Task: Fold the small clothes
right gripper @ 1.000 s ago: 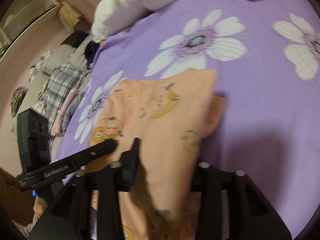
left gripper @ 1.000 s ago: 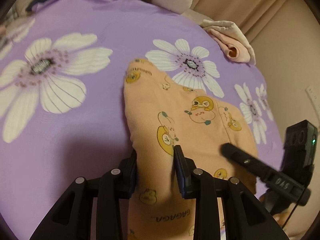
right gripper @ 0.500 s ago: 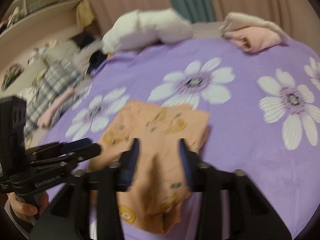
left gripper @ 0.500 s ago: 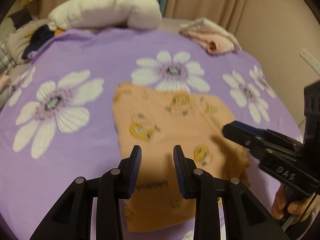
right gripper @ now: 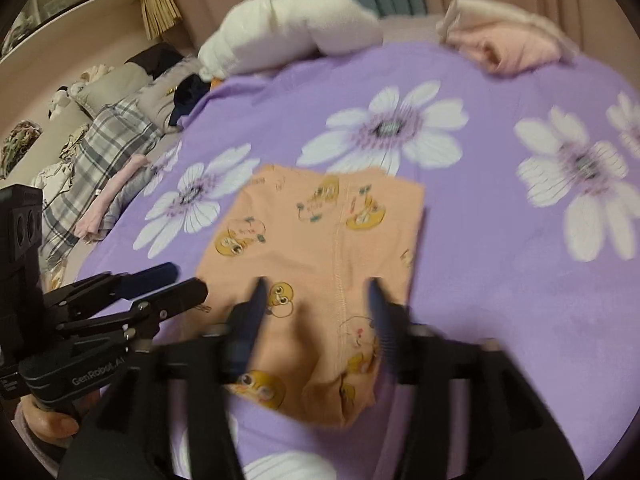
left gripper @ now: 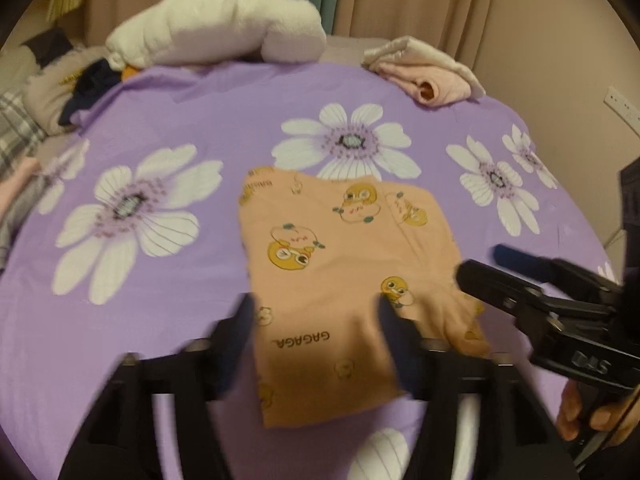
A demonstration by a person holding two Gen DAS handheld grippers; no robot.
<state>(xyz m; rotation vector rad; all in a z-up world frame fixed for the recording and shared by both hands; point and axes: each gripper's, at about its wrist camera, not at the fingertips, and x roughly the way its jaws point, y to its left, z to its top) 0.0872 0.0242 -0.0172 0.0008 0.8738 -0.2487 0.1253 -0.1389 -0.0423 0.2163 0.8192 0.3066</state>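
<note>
A small orange garment (left gripper: pixel 340 272) with yellow cartoon prints and the word GAGAGA lies folded flat on the purple flowered bedsheet (left gripper: pixel 200 100). It also shows in the right wrist view (right gripper: pixel 320 264). My left gripper (left gripper: pixel 314 312) is open and empty, raised above the garment's near edge. My right gripper (right gripper: pixel 316 292) is open and empty, also above the garment. In the left wrist view the right gripper (left gripper: pixel 484 268) sits at the garment's right side. In the right wrist view the left gripper (right gripper: pixel 188 284) sits at its left side.
A white rolled blanket (left gripper: pixel 212 36) and a folded pink and cream cloth (left gripper: pixel 428 76) lie at the sheet's far edge. Plaid and dark clothes (right gripper: pixel 104 148) are heaped at the left. Curtains and a wall stand behind.
Both grippers let go of the orange garment, opened wide and pulled back and up. The garment now lies flat on the sheet.
</note>
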